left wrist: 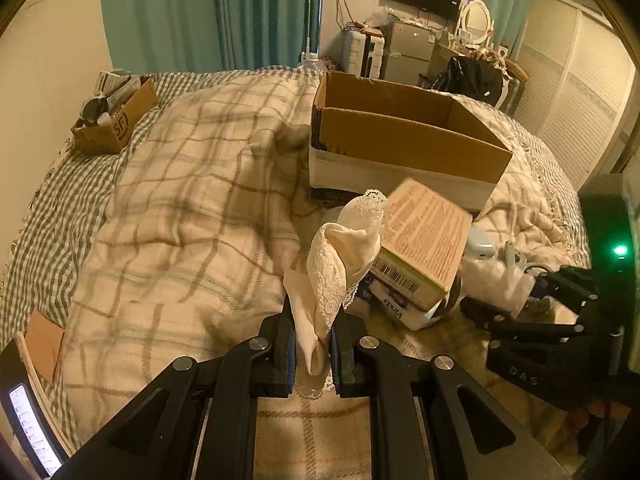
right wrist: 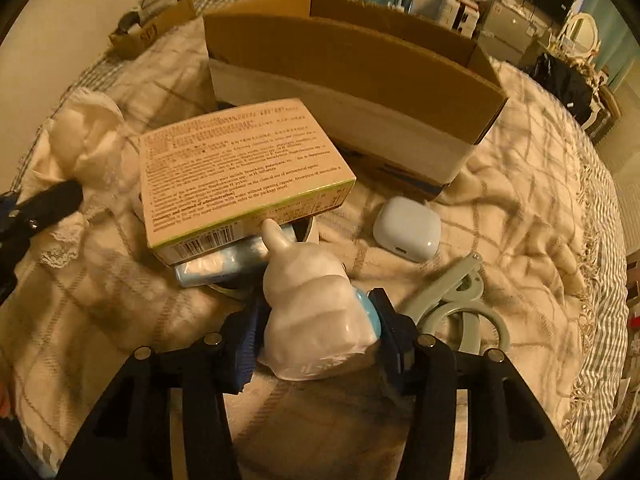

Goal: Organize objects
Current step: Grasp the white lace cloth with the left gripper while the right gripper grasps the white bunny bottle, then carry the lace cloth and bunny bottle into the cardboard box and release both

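Observation:
My left gripper (left wrist: 313, 336) is shut on a cream lace cloth (left wrist: 344, 256), which stands up between the fingers above the bed. My right gripper (right wrist: 320, 320) is shut on a white ceramic rabbit figurine (right wrist: 316, 312) with a blue patch, low over the blanket. In the left wrist view the right gripper (left wrist: 520, 312) is at the far right with the figurine (left wrist: 496, 280). A large open cardboard box (left wrist: 404, 140) sits beyond both; it also shows in the right wrist view (right wrist: 352, 64). The cloth shows at the left of the right wrist view (right wrist: 84, 136).
A printed medicine box (right wrist: 240, 172) lies tilted on a blue packet (right wrist: 220, 264). A white earbud case (right wrist: 408, 228) and a pale green clip (right wrist: 460, 304) lie on the plaid blanket (left wrist: 180, 216). A small cardboard box (left wrist: 116, 120) of items sits far left.

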A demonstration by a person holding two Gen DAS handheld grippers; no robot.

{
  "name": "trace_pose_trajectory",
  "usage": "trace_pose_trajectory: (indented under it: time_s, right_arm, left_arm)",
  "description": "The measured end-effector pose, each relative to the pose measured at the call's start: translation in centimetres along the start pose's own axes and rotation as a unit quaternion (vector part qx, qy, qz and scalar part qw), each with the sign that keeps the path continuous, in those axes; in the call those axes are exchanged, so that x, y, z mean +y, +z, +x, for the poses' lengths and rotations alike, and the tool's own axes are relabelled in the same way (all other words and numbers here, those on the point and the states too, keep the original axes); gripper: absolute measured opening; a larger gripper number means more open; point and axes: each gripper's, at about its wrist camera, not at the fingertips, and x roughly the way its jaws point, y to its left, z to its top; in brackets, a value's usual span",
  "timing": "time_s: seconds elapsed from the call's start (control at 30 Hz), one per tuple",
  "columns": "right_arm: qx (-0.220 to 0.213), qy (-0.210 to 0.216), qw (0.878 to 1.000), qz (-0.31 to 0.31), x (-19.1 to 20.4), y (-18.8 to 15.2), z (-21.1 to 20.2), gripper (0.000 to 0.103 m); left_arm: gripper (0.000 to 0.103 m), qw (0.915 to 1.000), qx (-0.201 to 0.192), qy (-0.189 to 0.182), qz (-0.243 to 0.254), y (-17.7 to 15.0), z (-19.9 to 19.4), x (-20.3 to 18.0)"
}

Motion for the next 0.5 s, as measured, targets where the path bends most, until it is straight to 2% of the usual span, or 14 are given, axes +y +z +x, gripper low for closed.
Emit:
trace_pose_trajectory:
  time_s: [0.07, 0.17, 0.27, 0.37, 0.5]
  right_arm:
    - [-0.023, -0.012, 1.0, -0.001, 0.1, -0.2, -1.2, 0.049]
    - [-0.045, -0.001, 0.999, -0.002, 0.1, 0.0, -3.1, 0.049]
    - [-0.065, -0.009, 0.998, -0.002, 0.1, 0.4, -4.9, 0.049]
    - [-0.093, -0.005, 0.996, 0.003, -0.4, 1.1, -7.6, 0.049]
    - [-0.14, -0.019, 0.99, 0.004, -1.2, 3.1, -12.2, 0.049]
  left_arm:
    - [0.013, 1.0, -0.001, 0.001, -0.002, -0.1, -0.2, 0.1]
    - [0.013, 1.0, -0.007, 0.001, -0.003, 0.0, -0.9, 0.1]
    - [0.013, 0.9999, -0.014, -0.007, -0.003, 0.6, -1.9, 0.2]
    - [0.013, 0.9997, -0.018, -0.015, -0.004, 2.0, -3.1, 0.1]
    - [0.013, 0.9987, -0.034, -0.036, -0.012, 5.0, -4.8, 0.1]
